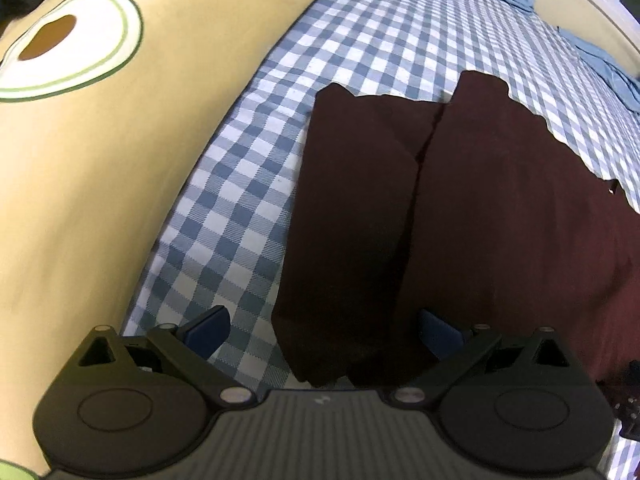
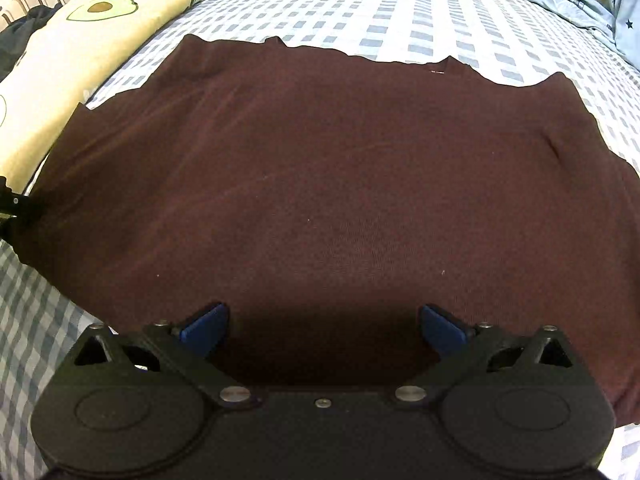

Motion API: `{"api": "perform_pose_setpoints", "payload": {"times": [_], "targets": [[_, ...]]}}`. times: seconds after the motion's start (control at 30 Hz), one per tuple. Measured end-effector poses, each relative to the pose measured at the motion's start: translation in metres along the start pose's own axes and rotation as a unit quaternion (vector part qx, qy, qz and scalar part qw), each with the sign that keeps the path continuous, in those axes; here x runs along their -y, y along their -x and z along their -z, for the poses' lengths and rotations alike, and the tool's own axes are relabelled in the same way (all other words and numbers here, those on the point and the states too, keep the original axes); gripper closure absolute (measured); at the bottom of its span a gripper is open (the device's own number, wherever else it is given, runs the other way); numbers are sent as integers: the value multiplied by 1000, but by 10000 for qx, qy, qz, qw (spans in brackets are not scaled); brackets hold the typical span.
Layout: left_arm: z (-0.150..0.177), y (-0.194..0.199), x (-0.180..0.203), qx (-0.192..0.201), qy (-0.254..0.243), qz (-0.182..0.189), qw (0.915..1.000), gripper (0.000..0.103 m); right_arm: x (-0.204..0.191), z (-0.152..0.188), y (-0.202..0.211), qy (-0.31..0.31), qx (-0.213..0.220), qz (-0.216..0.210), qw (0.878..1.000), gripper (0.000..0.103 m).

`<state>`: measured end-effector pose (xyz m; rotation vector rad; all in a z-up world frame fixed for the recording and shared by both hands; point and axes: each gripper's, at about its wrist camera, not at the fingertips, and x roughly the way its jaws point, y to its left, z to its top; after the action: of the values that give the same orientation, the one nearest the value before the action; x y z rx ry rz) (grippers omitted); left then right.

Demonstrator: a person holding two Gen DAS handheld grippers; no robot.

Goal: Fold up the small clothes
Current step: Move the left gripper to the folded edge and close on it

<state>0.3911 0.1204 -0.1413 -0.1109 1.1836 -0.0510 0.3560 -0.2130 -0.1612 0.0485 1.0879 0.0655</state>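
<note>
A dark maroon garment (image 2: 320, 184) lies spread flat on the blue-and-white checked bed sheet (image 2: 400, 12). In the left wrist view the garment (image 1: 460, 220) fills the middle and right, with a narrow fold or seam running down it. My left gripper (image 1: 324, 332) is open, low over the garment's near left corner; its left blue pad (image 1: 208, 330) is over the sheet, its right pad (image 1: 438, 332) over the cloth. My right gripper (image 2: 324, 328) is open and empty, low over the garment's near edge. Part of the left gripper shows at the right wrist view's far left edge (image 2: 10, 204).
A long cream pillow with an avocado print (image 1: 80, 160) lies along the left of the bed; it also shows in the right wrist view (image 2: 80, 44). Light blue clothes (image 2: 568, 0) lie crumpled at the far right, also in the left wrist view (image 1: 604, 64).
</note>
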Motion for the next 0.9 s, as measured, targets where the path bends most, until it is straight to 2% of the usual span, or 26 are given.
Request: {"api": "perform_pose_setpoints", "payload": {"times": [0.17,0.23,0.37,0.57,0.63,0.67,0.73,0.9], "targets": [[-2,0,0,-42,89,158,9998,13,0,-1,-1,-11,-39,4,10000,0],[-2,2,2,-52,124,235,9996,21,0,0,-2,-11,-51,16,10000,0],[-2,5,3,-25,143,266,9995,27,-1,-1,-5,-17,-63,45,10000,0],[0,13,5,97,64,396,9991,51,-2,-1,-6,-19,-76,48,10000,0],[0,17,7,145,40,449,9989,64,-2,-1,-6,-18,-74,54,10000,0],[0,19,9,171,21,466,9988,67,-2,-1,-6,-16,-76,59,10000,0],[0,24,15,249,-33,422,9988,75,-2,-2,-6,-21,-99,71,9999,0],[1,44,36,532,-258,231,9980,83,-2,-11,-5,-82,-331,105,9994,0]]}}
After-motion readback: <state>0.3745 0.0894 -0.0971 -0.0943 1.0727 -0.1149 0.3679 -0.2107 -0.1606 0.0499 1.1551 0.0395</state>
